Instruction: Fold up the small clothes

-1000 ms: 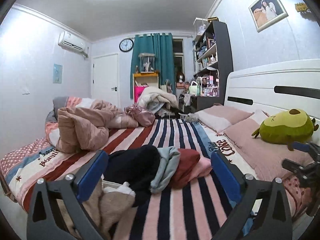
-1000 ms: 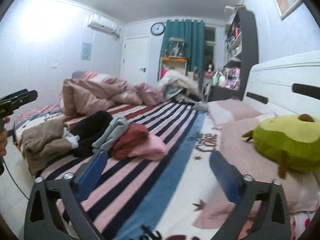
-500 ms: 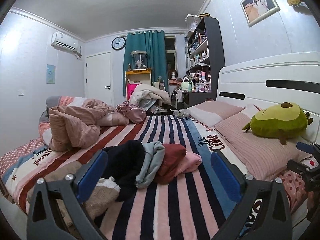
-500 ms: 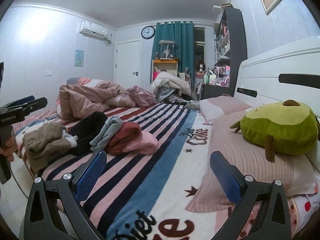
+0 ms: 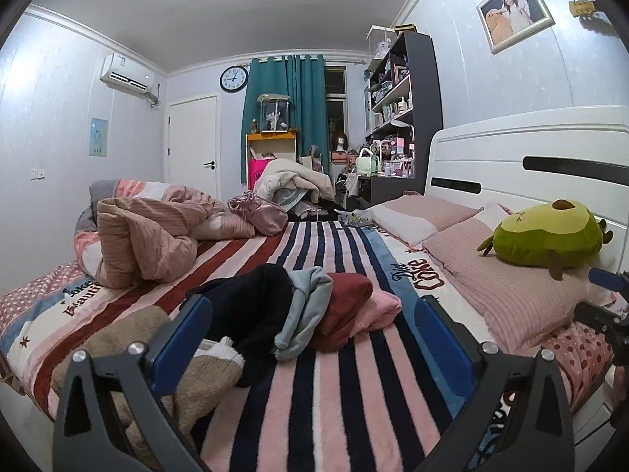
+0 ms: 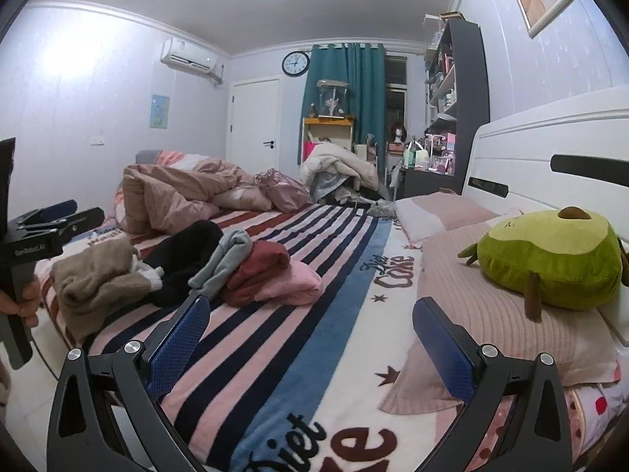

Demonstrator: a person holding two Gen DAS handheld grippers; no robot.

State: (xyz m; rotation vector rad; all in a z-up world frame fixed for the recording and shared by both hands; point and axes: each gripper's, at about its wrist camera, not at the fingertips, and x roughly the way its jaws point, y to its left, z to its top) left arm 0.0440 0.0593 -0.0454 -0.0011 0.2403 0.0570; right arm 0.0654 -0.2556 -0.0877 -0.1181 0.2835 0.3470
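A row of small clothes lies across the striped blanket (image 5: pixel 354 385): a tan garment (image 5: pixel 188 377), a black one (image 5: pixel 251 306), a grey one (image 5: pixel 306 306), a dark red one (image 5: pixel 346 306) and a pink one (image 5: pixel 377 306). The same row shows in the right wrist view: tan (image 6: pixel 94 279), black (image 6: pixel 184 255), grey (image 6: pixel 224 259), red (image 6: pixel 263 271), pink (image 6: pixel 291 283). My left gripper (image 5: pixel 310 338) is open and empty, just short of the pile. My right gripper (image 6: pixel 310 338) is open and empty above the blanket (image 6: pixel 275 354), right of the pile.
A crumpled pink duvet (image 5: pixel 149 236) lies at the far left of the bed. Pink pillows (image 5: pixel 503 291) and a green avocado plush (image 5: pixel 546 236) sit by the white headboard (image 5: pixel 530 157). The left gripper shows at the left edge of the right wrist view (image 6: pixel 51 224).
Both cameras have pulled back and tilted a little, so the clothes pile sits further from the left gripper's fingers. Both grippers stay open.
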